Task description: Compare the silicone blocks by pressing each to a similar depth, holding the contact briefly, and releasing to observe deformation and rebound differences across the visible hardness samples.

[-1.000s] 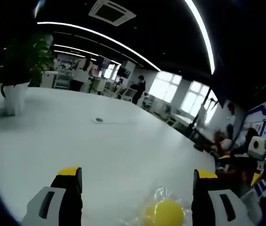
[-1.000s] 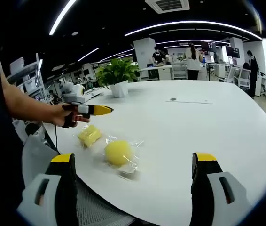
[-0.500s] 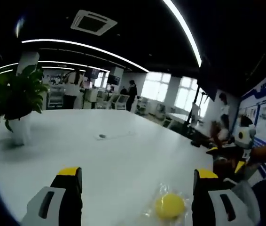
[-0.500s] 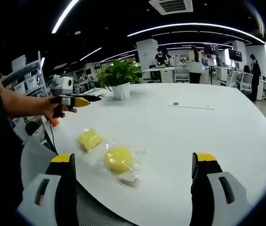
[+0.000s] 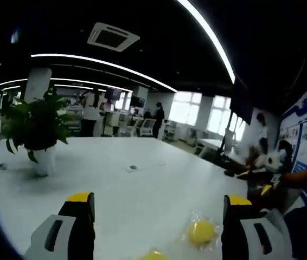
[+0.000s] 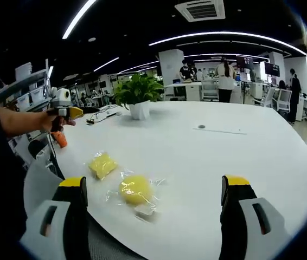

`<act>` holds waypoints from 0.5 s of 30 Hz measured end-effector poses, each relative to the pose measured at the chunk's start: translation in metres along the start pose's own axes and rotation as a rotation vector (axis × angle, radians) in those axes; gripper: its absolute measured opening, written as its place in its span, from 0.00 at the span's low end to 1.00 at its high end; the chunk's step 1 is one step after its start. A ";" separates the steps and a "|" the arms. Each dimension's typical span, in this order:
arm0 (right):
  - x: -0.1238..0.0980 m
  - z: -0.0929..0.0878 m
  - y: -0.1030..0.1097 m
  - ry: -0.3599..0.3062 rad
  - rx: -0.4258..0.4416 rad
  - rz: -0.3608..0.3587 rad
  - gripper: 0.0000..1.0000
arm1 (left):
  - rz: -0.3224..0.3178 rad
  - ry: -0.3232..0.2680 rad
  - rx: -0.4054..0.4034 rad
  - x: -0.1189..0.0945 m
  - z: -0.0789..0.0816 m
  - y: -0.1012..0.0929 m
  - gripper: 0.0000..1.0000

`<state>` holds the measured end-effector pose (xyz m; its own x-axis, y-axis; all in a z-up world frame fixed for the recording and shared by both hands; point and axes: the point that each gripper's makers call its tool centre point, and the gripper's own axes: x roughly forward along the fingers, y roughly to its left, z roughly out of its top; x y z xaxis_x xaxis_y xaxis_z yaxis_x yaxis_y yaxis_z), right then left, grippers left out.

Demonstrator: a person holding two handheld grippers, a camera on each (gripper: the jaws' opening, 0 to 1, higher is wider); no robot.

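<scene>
While both grippers hang above the near edge of the white table [image 6: 240, 157], nothing is being pressed. In the right gripper view, the right gripper [image 6: 152, 216] has its yellow-tipped jaws spread wide, nothing between them. Ahead of it on the table lies a round yellow silicone block [image 6: 135, 189] in a clear crinkled wrapper, and just beyond it, to the left, a squarer yellow silicone block [image 6: 103, 164], also wrapped. The two sit near each other but apart.

Over at the far left of that view, a hand [image 6: 53, 122] holds the left gripper [image 6: 69, 112] up in the air, off the table's edge and well clear of both blocks. From its own camera, the left gripper [image 5: 159, 225] shows jaws wide open and empty too. The round block [image 5: 200, 232] sits on the table between those jaws, toward the right one, and a sliver of the second yellow block [image 5: 152, 255] peeks in at the bottom edge.

Further back, a potted plant [image 6: 139, 93] stands on the table, with a small dark round fitting [image 6: 200, 127] in the tabletop to its right. People stand in the office behind.
</scene>
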<state>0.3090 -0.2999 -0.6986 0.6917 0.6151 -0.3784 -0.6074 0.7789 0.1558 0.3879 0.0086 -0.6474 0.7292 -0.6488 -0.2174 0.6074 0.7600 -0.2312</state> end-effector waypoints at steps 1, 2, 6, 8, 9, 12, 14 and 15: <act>0.000 0.000 -0.001 -0.002 0.001 -0.002 0.96 | 0.015 0.008 0.009 -0.003 -0.001 0.002 1.00; 0.000 0.000 -0.001 -0.001 0.001 -0.005 0.96 | 0.014 0.009 0.010 -0.006 -0.002 0.002 1.00; 0.000 0.000 -0.002 -0.010 -0.012 -0.005 0.96 | 0.024 0.003 0.004 -0.022 -0.005 0.000 1.00; 0.002 -0.001 -0.003 -0.014 -0.014 -0.005 0.96 | 0.044 0.017 0.006 -0.030 -0.013 0.003 1.00; 0.003 -0.002 -0.003 -0.013 -0.012 -0.003 0.96 | 0.059 0.033 0.012 -0.035 -0.017 0.004 1.00; 0.007 -0.002 0.002 -0.015 -0.023 0.009 0.96 | 0.078 0.010 -0.006 -0.052 -0.021 0.005 1.00; 0.008 -0.001 0.008 -0.028 -0.034 0.024 0.96 | 0.088 0.019 -0.012 -0.063 -0.029 0.008 1.00; 0.009 -0.001 0.010 -0.035 -0.036 0.026 0.96 | 0.099 0.029 -0.001 -0.069 -0.035 0.011 1.00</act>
<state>0.3087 -0.2867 -0.7013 0.6882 0.6398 -0.3420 -0.6390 0.7578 0.1317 0.3329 0.0608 -0.6682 0.7766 -0.5710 -0.2663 0.5321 0.8207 -0.2082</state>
